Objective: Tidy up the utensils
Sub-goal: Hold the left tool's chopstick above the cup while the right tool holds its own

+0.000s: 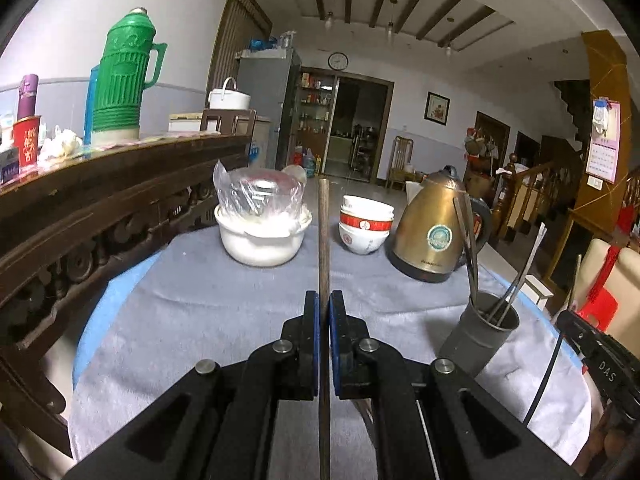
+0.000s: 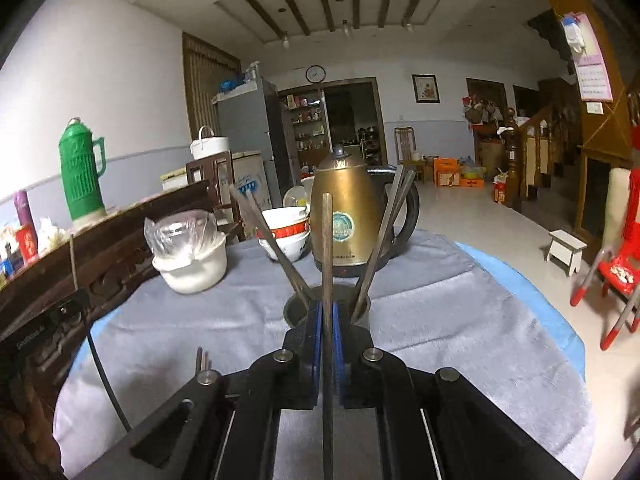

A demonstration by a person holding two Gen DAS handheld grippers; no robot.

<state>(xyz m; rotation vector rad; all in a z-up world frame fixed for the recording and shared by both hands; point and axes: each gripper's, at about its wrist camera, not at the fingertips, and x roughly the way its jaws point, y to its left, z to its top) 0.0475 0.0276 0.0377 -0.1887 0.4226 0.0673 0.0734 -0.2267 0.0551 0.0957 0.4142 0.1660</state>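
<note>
My left gripper (image 1: 324, 304) is shut on a dark wooden chopstick (image 1: 323, 236) that points forward and up above the grey cloth. A dark grey utensil cup (image 1: 482, 332) with several chopsticks in it stands to its right. My right gripper (image 2: 327, 314) is shut on another dark chopstick (image 2: 327, 248), held upright just in front of the same cup (image 2: 298, 312), whose chopsticks (image 2: 384, 236) lean out to both sides. The other gripper's body shows at each view's edge (image 1: 600, 356).
A grey cloth (image 1: 208, 300) covers the round table. At the back stand a white bowl with a plastic bag (image 1: 262, 220), stacked red-and-white bowls (image 1: 365, 224) and a brass kettle (image 1: 434, 228). A carved dark wooden sideboard (image 1: 100, 208) with a green thermos (image 1: 122, 80) runs along the left.
</note>
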